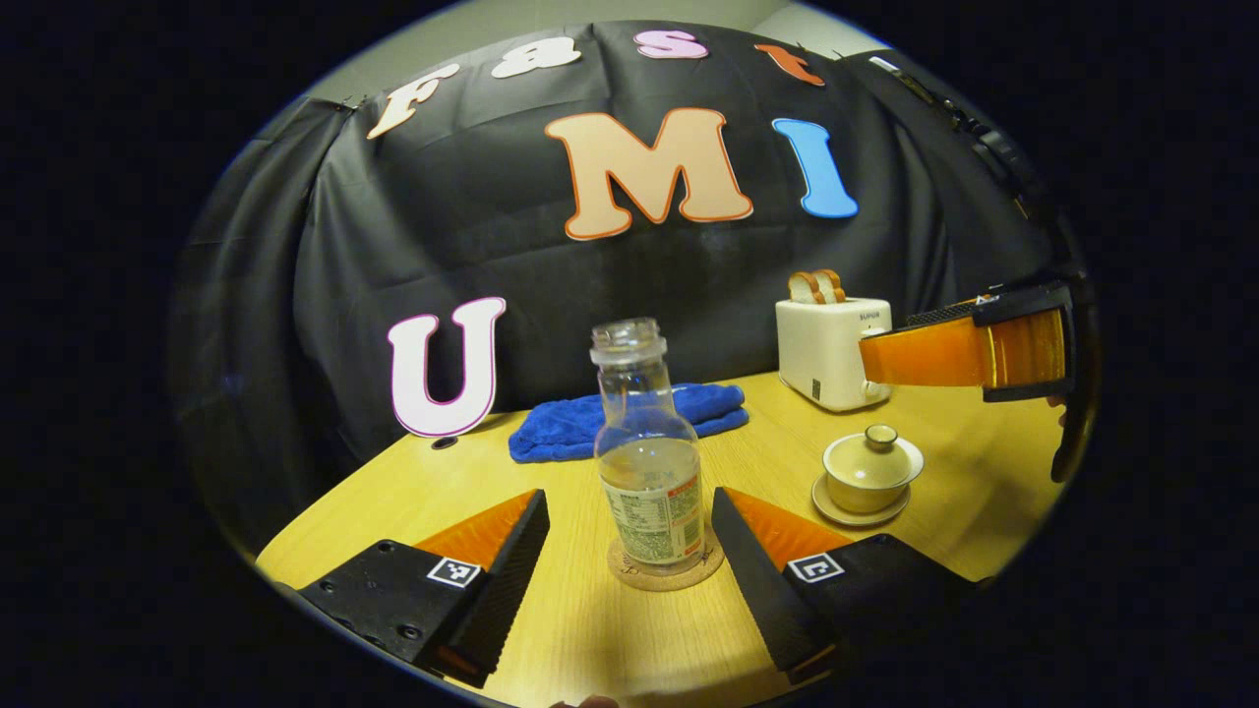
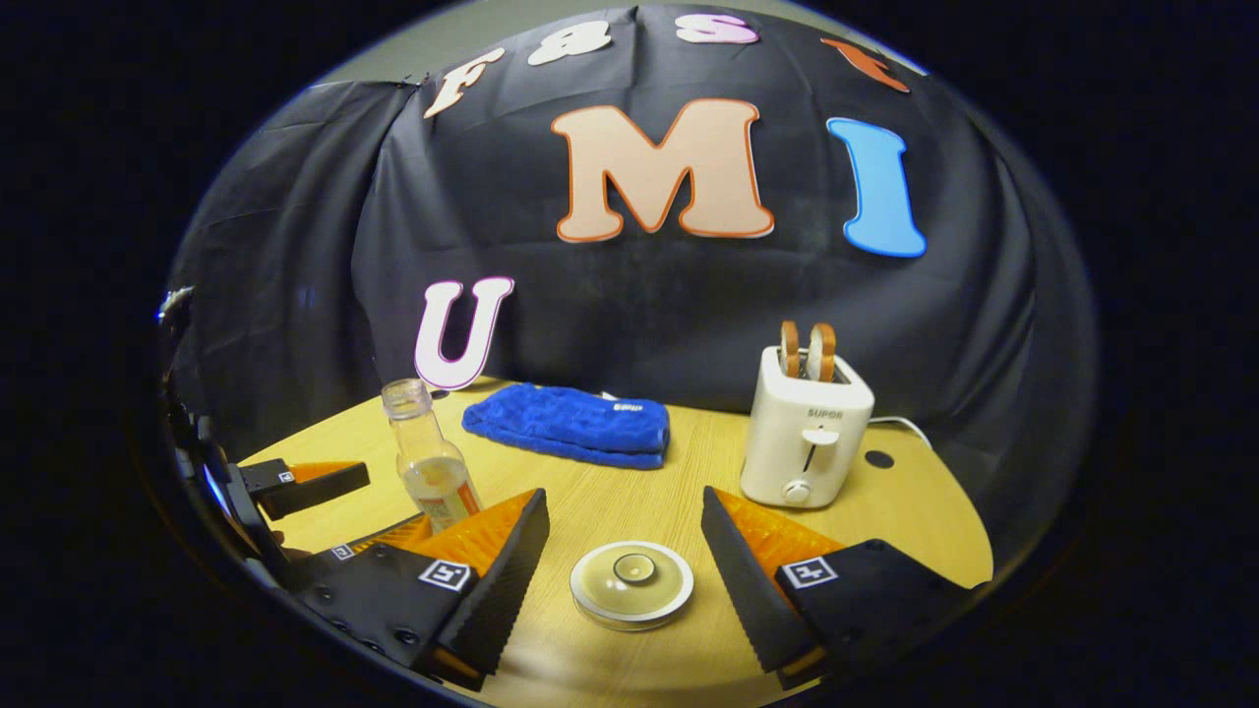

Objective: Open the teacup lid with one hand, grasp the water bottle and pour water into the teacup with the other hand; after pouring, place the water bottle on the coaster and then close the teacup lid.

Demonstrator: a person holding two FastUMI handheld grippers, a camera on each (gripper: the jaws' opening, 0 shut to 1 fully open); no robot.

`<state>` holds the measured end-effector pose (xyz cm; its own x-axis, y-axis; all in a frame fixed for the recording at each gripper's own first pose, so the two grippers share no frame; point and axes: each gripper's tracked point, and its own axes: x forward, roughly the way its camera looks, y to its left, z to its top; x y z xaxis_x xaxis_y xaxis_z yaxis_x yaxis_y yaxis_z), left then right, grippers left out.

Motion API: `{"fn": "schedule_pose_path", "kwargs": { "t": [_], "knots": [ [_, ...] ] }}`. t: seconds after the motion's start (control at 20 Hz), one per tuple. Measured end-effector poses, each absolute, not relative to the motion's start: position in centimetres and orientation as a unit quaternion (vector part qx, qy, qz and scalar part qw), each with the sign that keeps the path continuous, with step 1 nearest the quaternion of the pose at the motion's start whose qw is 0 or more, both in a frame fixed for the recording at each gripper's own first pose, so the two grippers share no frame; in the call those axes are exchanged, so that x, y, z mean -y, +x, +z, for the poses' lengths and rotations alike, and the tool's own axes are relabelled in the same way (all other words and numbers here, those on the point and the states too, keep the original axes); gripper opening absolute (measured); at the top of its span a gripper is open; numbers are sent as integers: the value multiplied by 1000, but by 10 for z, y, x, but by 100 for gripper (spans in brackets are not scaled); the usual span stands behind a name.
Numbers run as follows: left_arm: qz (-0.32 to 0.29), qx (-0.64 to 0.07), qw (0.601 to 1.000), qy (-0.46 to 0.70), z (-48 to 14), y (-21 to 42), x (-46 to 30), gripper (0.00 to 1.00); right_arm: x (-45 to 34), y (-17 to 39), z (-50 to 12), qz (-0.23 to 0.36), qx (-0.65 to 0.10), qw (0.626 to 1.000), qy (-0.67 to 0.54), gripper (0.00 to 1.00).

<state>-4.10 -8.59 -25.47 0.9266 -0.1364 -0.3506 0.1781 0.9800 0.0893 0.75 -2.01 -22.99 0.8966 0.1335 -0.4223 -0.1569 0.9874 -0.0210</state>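
A clear, uncapped water bottle [image 1: 649, 462], roughly half full, stands on a round cork coaster [image 1: 629, 578]. My left gripper [image 1: 629, 503] is open, with a finger on each side of the bottle and a small gap to it. The cream teacup [image 1: 870, 477] sits on its saucer to the right with the lid on. In the right gripper view the lid [image 2: 631, 582] is seen from above, low between the open fingers of my right gripper [image 2: 622, 503], which hovers over it. The bottle [image 2: 433, 462] stands at the left there.
At the back of the wooden table [image 1: 934, 433] stands a white toaster [image 1: 831, 349] holding two bread slices. A folded blue towel [image 1: 629, 418] lies behind the bottle. The toaster [image 2: 807, 433] and towel [image 2: 570, 423] sit beyond the teacup in the right gripper view.
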Motion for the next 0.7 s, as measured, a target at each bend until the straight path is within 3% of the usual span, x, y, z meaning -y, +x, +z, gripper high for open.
{"fn": "schedule_pose_path", "kwargs": {
  "t": [0.7],
  "knots": [
    [-40,-96,994,30,-100,-60,66,96,35,-43,-99,17,-111,994,-16,98]
  ]
}}
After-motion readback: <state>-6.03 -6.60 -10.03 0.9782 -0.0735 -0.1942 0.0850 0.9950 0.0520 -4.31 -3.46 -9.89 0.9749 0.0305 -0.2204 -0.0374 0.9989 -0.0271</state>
